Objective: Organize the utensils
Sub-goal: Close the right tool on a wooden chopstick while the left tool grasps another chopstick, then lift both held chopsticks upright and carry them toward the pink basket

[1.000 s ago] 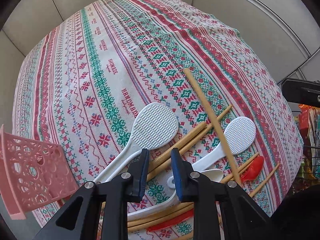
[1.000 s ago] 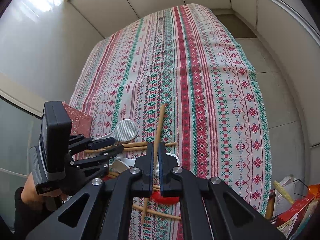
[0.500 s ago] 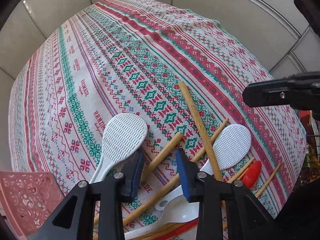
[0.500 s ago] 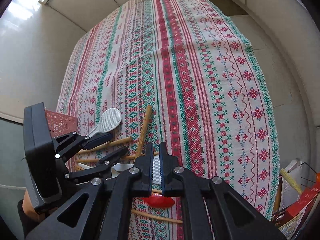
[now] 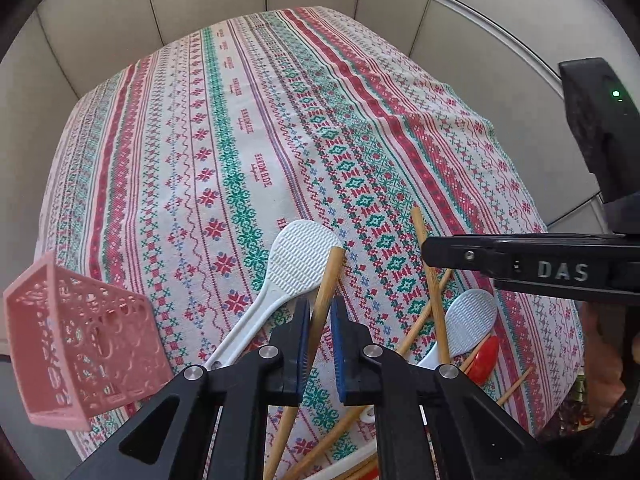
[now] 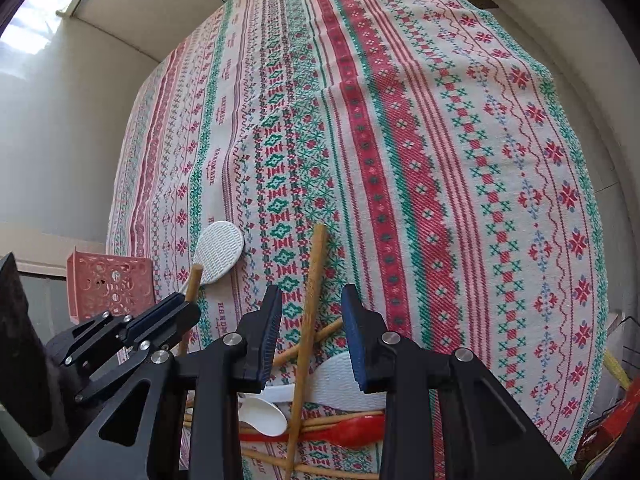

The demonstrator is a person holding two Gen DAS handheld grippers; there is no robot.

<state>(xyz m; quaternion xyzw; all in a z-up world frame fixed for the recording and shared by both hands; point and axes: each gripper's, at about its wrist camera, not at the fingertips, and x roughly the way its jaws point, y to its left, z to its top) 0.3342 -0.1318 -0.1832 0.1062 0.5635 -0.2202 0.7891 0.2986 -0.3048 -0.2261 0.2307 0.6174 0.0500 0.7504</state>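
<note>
On patterned tablecloth [image 5: 248, 160]: utensils, pink basket [image 5: 84, 344].

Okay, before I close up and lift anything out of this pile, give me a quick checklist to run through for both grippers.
1. Left gripper straddles a single wooden stick: ok.
2. Left gripper firmly clamped on that stick: cannot tell; a sliver of gap seems to show beside it.
3. Right gripper open, with the long stick centred between its pads: ok.
4. Long stick lies on top of the pile, not pinned: ok; it crosses over the red spoon and the thinner sticks.
5. The two grippers are apart: ok, though close.
6. Pink basket opening faces a way that lets a stick drop in: cannot tell.
</note>
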